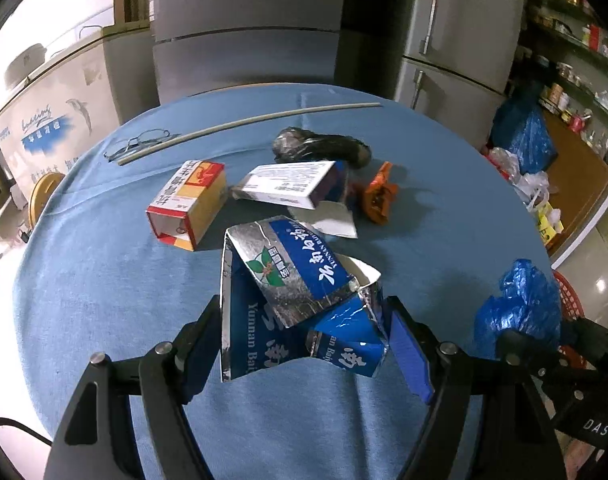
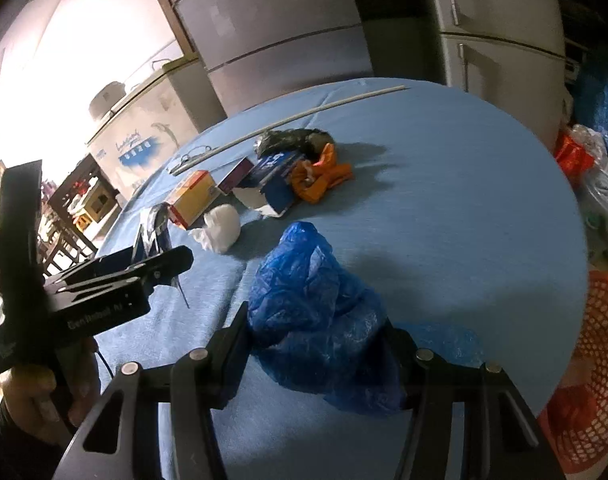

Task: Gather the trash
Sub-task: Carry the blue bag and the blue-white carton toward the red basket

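Two grips held: my left gripper [image 1: 304,340] pinched a crumpled blue-and-foil carton [image 1: 299,300] at six o'clock, above the blue-clothed table [image 1: 103,300]; my right gripper [image 2: 318,360] pinched a crinkly blue plastic bag [image 2: 316,312]. The slick, flattened carton could have slipped. Boxes [image 1: 187,204] lay at twelve o'clock.

A small shop's back room: refrigerators [image 1: 460,28], chest freezer [image 1: 43,120], stocked goods shelves [image 1: 576,40] around a blue-clothed table [image 1: 103,280].

Glossy foil-lined cardboard carton [image 1: 304,300], crinkly shiny blue plastic bag [image 2: 320,320], matt blue cloth table cover [image 2: 464,220]
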